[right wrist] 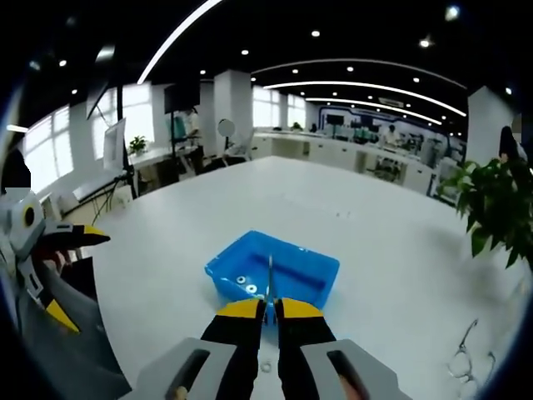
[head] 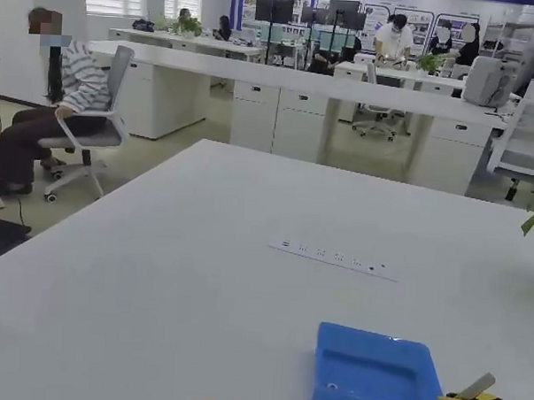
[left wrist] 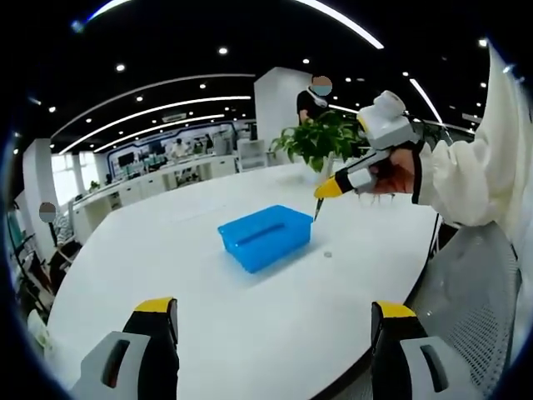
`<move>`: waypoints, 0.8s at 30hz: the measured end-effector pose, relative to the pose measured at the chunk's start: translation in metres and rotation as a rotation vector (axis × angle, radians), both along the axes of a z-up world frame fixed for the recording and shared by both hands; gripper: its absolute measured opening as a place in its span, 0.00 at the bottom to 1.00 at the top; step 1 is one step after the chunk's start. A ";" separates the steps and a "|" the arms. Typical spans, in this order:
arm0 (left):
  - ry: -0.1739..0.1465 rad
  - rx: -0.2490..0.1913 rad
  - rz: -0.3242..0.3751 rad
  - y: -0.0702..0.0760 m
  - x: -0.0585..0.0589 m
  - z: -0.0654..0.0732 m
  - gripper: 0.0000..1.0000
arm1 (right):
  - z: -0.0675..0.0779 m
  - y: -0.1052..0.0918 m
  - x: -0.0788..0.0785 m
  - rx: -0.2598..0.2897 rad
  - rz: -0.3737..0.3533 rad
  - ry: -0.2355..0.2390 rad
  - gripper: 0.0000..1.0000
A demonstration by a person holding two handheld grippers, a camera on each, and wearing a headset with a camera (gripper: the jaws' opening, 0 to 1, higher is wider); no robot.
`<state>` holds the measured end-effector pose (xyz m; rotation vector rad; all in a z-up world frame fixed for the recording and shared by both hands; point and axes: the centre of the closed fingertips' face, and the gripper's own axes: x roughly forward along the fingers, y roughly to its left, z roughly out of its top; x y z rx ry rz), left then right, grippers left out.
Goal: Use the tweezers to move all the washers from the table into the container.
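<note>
The blue container (head: 375, 373) sits on the white table (head: 202, 277) near its front edge. Two washers (right wrist: 246, 284) lie inside the container (right wrist: 308, 279). My right gripper (right wrist: 269, 307) is shut on the tweezers (right wrist: 269, 283), whose tips point over the container's near wall. In the left gripper view the right gripper (left wrist: 333, 187) hovers just right of the container (left wrist: 265, 236), with the tweezers (left wrist: 317, 208) pointing down. One washer (left wrist: 327, 254) lies on the table beside the container. My left gripper (left wrist: 275, 321) stands wide open, holding nothing, well back from the container.
A power strip (head: 334, 256) is set into the table beyond the container. A potted plant (left wrist: 321, 137) stands at the far table edge. A wiry object (right wrist: 462, 354) lies on the table to the right. A person sits on an office chair (head: 92, 135) off to the left.
</note>
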<state>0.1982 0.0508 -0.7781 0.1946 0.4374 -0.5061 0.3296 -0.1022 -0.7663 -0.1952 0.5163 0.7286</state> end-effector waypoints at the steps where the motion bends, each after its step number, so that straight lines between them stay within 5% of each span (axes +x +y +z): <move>1: 0.001 0.001 0.000 0.000 0.000 0.000 0.99 | -0.002 -0.001 -0.001 0.000 -0.001 0.006 0.03; 24: 0.013 0.030 0.006 0.001 0.000 -0.005 0.98 | -0.057 -0.012 -0.012 -0.057 -0.016 0.126 0.03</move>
